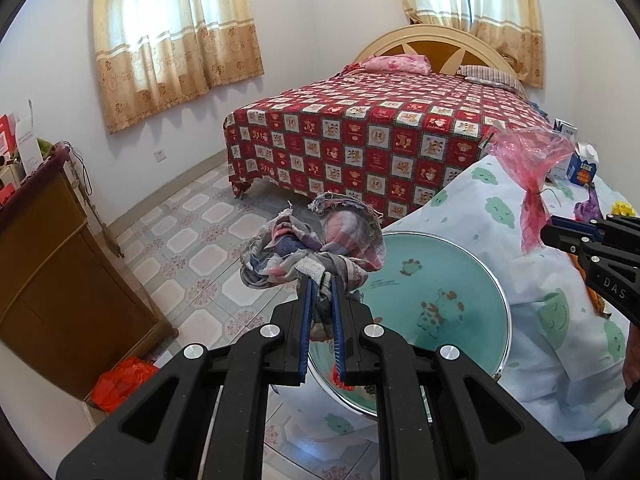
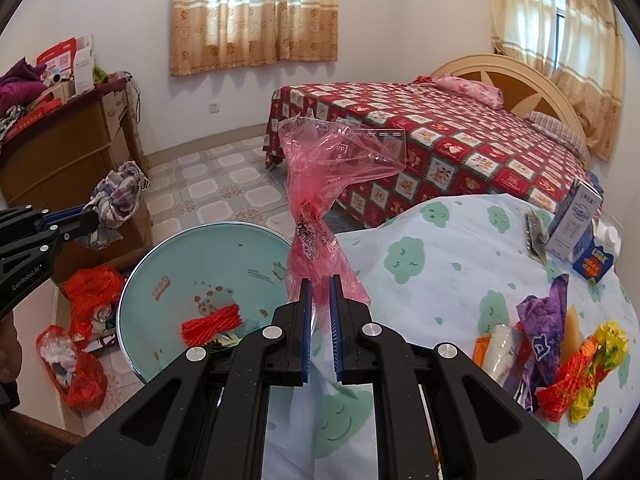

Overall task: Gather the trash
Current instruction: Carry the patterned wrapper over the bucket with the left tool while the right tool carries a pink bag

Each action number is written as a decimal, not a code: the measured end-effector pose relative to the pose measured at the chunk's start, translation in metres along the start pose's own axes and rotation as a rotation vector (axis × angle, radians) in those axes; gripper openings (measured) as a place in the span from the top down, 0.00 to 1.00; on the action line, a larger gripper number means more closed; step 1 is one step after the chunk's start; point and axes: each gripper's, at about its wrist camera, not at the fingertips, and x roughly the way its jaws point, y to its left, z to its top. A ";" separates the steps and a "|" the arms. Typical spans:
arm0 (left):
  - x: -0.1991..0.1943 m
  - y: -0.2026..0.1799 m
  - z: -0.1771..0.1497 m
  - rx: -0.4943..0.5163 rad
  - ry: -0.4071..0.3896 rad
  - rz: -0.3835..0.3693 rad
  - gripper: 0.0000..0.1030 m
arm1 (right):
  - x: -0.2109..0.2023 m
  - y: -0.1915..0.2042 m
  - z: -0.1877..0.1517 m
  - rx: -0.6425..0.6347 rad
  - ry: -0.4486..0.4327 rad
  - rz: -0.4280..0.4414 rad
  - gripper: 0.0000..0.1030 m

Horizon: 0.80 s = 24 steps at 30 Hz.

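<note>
My left gripper (image 1: 321,280) is shut on a crumpled plaid rag (image 1: 316,244), held in the air over the near rim of a teal basin (image 1: 460,268). From the right wrist view that same gripper (image 2: 90,220) and rag (image 2: 116,196) hang left of the basin (image 2: 200,248). My right gripper (image 2: 320,280) is shut on the twisted neck of a pink plastic bag (image 2: 320,176), at the table's left edge beside the basin. In the left wrist view the pink bag (image 1: 528,160) rises from the right gripper (image 1: 554,226). A red mesh bundle (image 2: 214,320) lies in the basin.
The table has a cloud-print cloth (image 2: 440,264) with a purple wrapper (image 2: 544,320), a red-and-yellow wrapper (image 2: 580,372), a white bottle (image 2: 500,352) and a carton (image 2: 572,220). Red bags (image 2: 84,364) lie on the tiled floor by a wooden cabinet (image 2: 60,152). A bed (image 2: 440,140) stands behind.
</note>
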 end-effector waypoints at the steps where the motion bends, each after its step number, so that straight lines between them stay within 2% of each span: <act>1: 0.000 0.000 0.000 0.000 -0.001 0.000 0.90 | 0.000 0.001 0.000 -0.001 0.001 0.001 0.91; 24: 0.001 -0.002 0.000 0.001 0.000 -0.007 0.90 | 0.002 0.010 0.002 -0.028 0.007 0.014 0.91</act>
